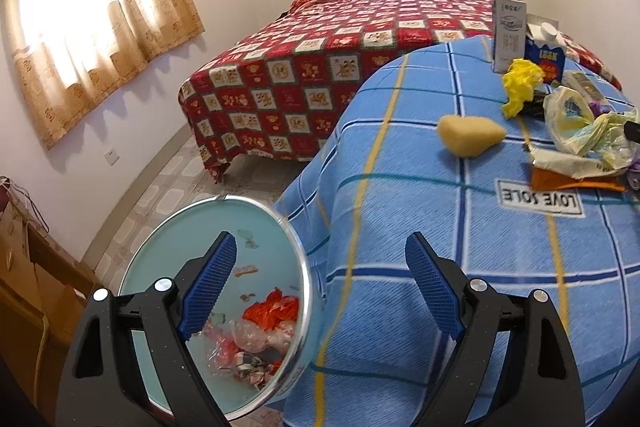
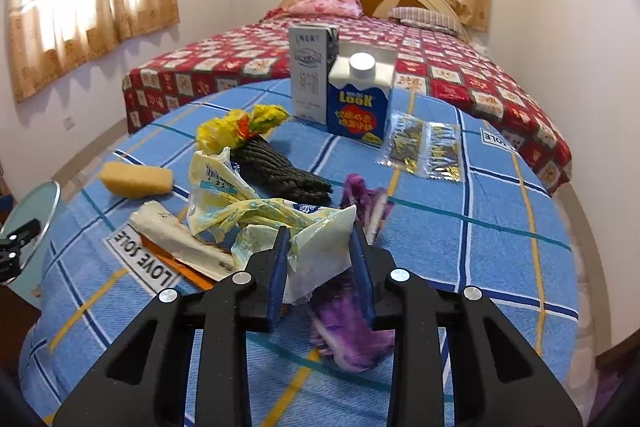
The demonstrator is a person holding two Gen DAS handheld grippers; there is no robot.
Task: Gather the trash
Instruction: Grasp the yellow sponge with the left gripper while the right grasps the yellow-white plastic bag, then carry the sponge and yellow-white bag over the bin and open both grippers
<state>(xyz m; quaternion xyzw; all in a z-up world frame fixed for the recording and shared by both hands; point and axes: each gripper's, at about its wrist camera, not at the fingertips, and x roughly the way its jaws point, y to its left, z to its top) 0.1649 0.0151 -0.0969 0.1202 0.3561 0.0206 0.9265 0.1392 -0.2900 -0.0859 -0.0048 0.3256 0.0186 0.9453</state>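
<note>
gripping pale plastic bag, right gripper narrowed on it beside bin; should lift clear of purple wrapper. left gripper wide, empty.

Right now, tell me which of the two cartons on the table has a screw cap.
The blue carton, marked LOOK, has a white round cap on its slanted top. The grey carton beside it is a taller plain brick with no cap.

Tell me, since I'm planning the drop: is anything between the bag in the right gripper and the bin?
Nothing visible. The right gripper pinches the pale plastic bag; the bin sits open beside the table's edge, with the empty left gripper over its rim.
</note>
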